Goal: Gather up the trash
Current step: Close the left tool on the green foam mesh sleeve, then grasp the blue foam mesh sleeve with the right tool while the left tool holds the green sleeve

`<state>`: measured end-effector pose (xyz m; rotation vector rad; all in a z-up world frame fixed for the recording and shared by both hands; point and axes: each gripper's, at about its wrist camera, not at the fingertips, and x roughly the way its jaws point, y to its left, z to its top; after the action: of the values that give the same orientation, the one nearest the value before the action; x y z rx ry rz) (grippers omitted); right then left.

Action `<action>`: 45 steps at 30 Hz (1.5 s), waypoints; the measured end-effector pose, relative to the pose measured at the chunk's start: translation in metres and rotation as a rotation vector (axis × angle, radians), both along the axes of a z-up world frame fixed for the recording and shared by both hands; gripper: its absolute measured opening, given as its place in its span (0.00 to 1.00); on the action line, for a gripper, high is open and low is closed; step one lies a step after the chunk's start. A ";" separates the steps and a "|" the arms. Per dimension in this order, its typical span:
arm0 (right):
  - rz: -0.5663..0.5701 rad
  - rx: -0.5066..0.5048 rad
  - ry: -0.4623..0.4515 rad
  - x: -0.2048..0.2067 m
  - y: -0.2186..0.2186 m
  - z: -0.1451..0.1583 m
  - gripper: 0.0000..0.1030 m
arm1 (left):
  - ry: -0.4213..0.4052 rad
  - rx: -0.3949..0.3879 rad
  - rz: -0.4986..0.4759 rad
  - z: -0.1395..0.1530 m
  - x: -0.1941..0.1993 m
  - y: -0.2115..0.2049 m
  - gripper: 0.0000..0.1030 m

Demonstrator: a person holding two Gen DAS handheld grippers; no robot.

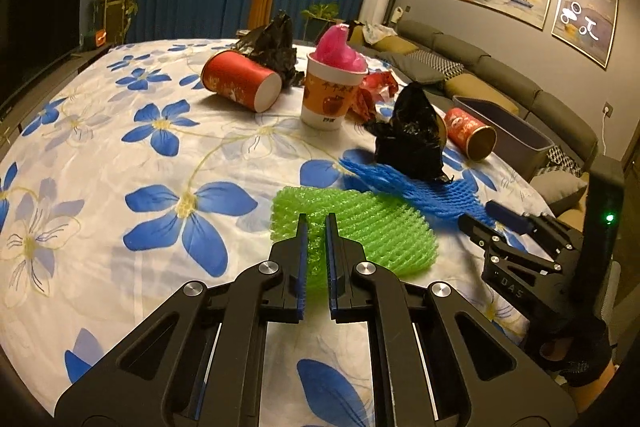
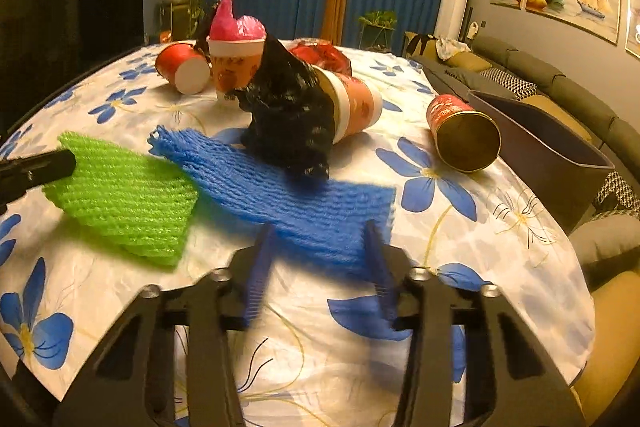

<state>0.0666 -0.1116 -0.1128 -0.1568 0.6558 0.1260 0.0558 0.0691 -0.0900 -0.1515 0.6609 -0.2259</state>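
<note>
A green foam net (image 1: 352, 227) lies on the flowered tablecloth (image 1: 120, 131). My left gripper (image 1: 316, 227) sits over its near edge with the jaws narrowly apart; whether they pinch the net I cannot tell. A blue foam net (image 2: 288, 187) lies beside the green foam net (image 2: 120, 195). My right gripper (image 2: 320, 239) is open, its jaws on either side of the blue net's near edge. A crumpled black bag (image 2: 288, 115) rests on the blue net's far part. My right gripper also shows in the left wrist view (image 1: 508, 219).
Farther back lie a tipped red cup (image 1: 240, 81), an upright cup with pink plastic (image 1: 332, 87), red wrapping (image 1: 376, 91), another black bag (image 1: 272, 43) and a red tube (image 2: 464, 135). A dark bin (image 2: 552, 147) stands past the table's right edge, before a sofa (image 2: 560, 83).
</note>
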 end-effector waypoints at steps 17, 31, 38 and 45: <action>0.029 0.102 -0.085 -0.025 -0.023 0.036 0.01 | -0.076 0.029 0.021 0.021 -0.007 0.001 0.06; 0.138 0.055 -0.016 -0.011 0.007 0.018 0.36 | -0.108 0.028 0.009 0.030 -0.004 -0.009 0.06; 0.144 0.001 0.035 0.017 0.021 0.014 0.26 | -0.119 0.022 -0.005 0.037 0.002 -0.014 0.06; 0.172 0.054 -0.003 0.010 0.017 0.021 0.08 | -0.128 0.029 0.003 0.042 0.001 -0.010 0.06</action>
<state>0.0769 -0.0942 -0.0917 -0.1609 0.6346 0.3084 0.0572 0.0593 -0.0484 -0.1097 0.5360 -0.2210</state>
